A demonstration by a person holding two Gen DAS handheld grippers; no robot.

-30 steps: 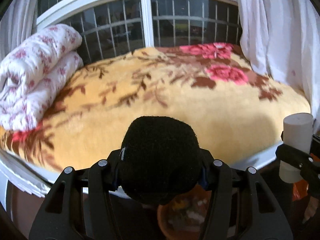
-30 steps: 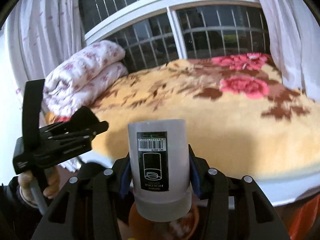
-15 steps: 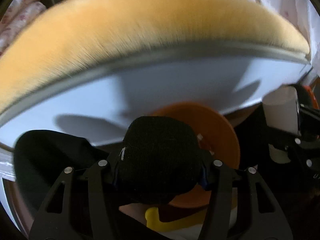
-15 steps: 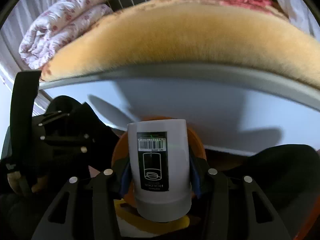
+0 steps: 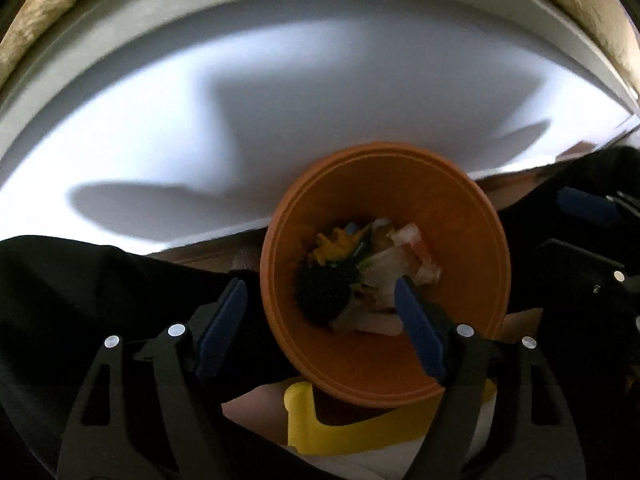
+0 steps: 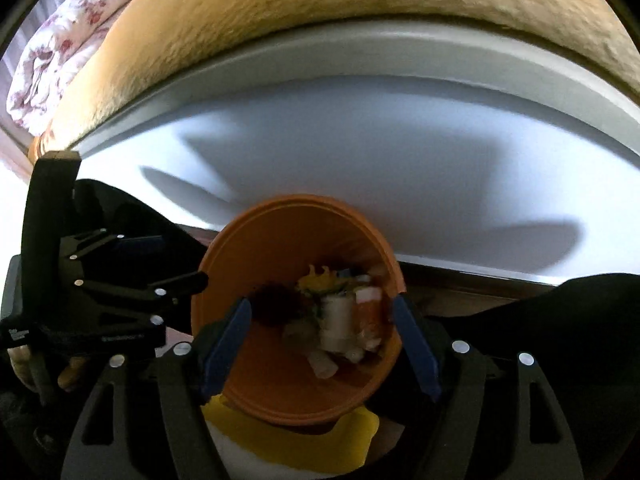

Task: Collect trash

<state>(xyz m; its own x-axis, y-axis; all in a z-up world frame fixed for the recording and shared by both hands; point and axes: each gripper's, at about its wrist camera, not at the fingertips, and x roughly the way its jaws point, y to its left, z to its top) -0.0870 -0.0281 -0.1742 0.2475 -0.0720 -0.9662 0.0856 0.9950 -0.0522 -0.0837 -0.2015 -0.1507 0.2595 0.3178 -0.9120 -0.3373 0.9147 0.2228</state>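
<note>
An orange trash bin [image 5: 460,216] stands on the floor against the bed's white side, seen from above in both views; it also shows in the right wrist view [image 6: 240,264]. Inside lie a black fuzzy ball [image 5: 324,294], a white cylinder [image 6: 336,320] and several mixed scraps [image 5: 400,256]. My left gripper [image 5: 320,316] is open and empty above the bin's left part. My right gripper [image 6: 322,332] is open and empty above the bin. The left gripper also shows at the left of the right wrist view [image 6: 120,280].
The bed's white side panel [image 6: 400,168] rises behind the bin, with a tan plush blanket [image 6: 320,4] on top and a folded floral quilt [image 6: 60,52] at far left. A yellow plastic piece [image 5: 360,428] lies below the bin. Dark clothing [image 5: 80,300] flanks both sides.
Both grippers tilted down over the bin and opened. The black fuzzy ball left the left gripper and the white cylinder left the right one; both now lie in the bin.
</note>
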